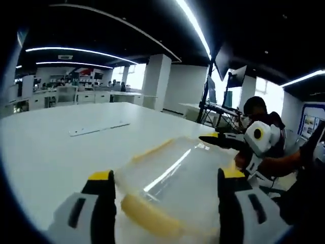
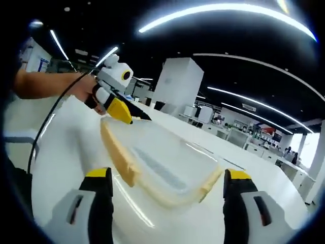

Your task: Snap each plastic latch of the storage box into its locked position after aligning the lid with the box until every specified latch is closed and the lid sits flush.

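Clear storage box (image 1: 175, 178) w/ lid (image 2: 162, 160) on white table (image 1: 45, 152), both grippers over opposite ends.
Left gripper (image 1: 165, 190): jaws apart, straddling near yellow latch (image 1: 150, 216). Right gripper (image 2: 167, 185): jaws apart, over its end latch (image 2: 209, 184); long side latch (image 2: 119, 152) visible. No readable labels. Contents hard to tell thru glare.

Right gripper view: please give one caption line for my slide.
Open right gripper faces the clear storage box with yellow latches; left gripper at its far end.

no text, label, brand or number is legible; the far posters and signs are blurred.
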